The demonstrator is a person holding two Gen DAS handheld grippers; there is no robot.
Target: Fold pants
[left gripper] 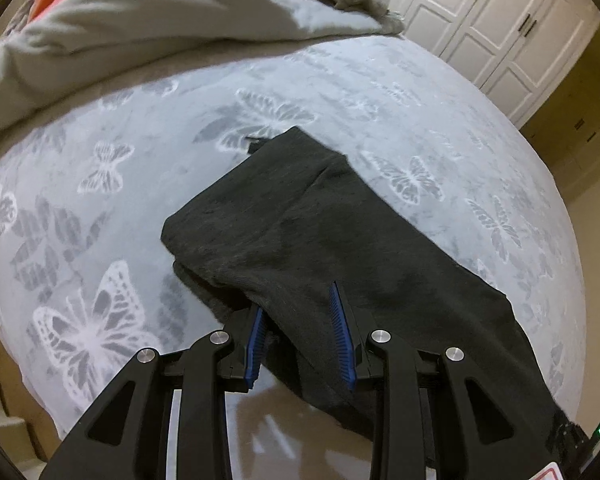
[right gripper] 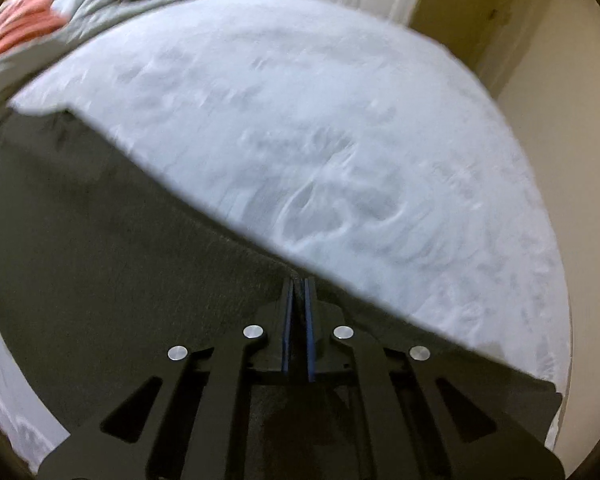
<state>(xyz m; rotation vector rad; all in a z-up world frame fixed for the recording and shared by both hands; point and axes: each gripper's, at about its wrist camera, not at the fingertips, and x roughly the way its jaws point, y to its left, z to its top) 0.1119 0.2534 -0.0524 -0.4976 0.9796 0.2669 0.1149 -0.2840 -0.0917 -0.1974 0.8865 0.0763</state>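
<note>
left gripper (left gripper: 298, 308): jaws narrow, gripping pants (left gripper: 320, 216) fold | right gripper (right gripper: 298, 280): jaws clamped on pants edge | bed (left gripper: 120, 160)

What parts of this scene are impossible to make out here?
- Right view: motion blur smears the blanket print.
- Right view: the right gripper hides whatever fabric it pinches.
- Left view: the pants run off the lower right edge.
- Left view: the left gripper covers the hem.
</note>
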